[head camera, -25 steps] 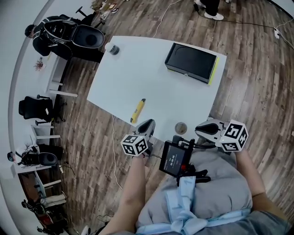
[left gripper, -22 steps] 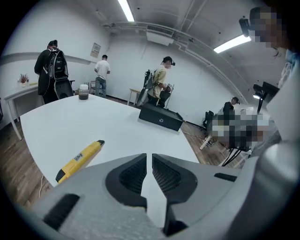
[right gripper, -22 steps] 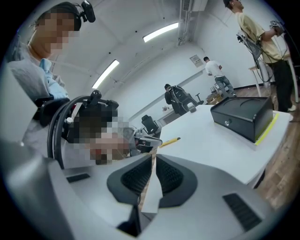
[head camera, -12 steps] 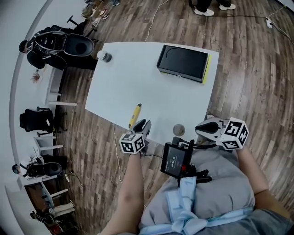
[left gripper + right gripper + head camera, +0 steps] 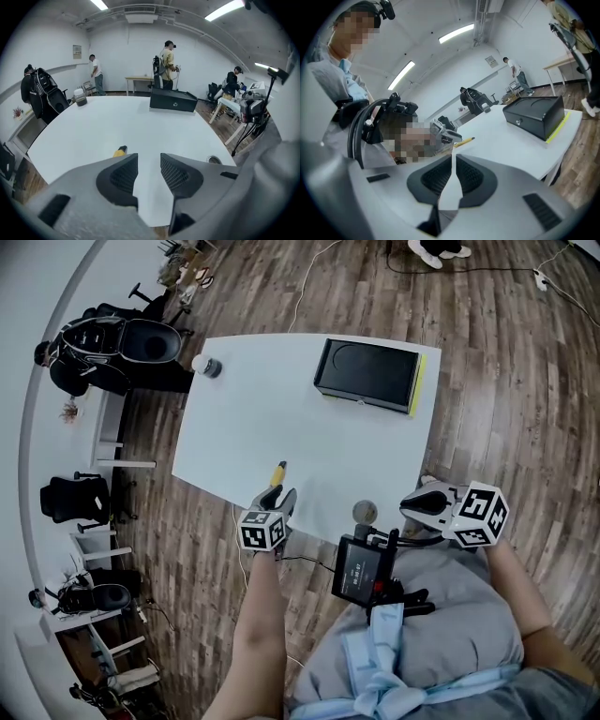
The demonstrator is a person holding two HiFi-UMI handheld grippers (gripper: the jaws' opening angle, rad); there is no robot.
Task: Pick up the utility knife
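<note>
Left gripper [image 5: 149, 159]: my jaws are opening, with bare white table [image 5: 140, 117] between them. Utility knife [image 5: 120, 151] shows only its yellow end past the left jaw, 11 o'clock. Head view shows it lying by the table's near edge. Right gripper [image 5: 453, 161]: jaws pressed together, empty, knife at 12 o'clock.

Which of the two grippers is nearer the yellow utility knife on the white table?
The left gripper: it hovers at the near end of the yellow utility knife, jaws opening, nothing between them. The right gripper hangs farther off.
</note>
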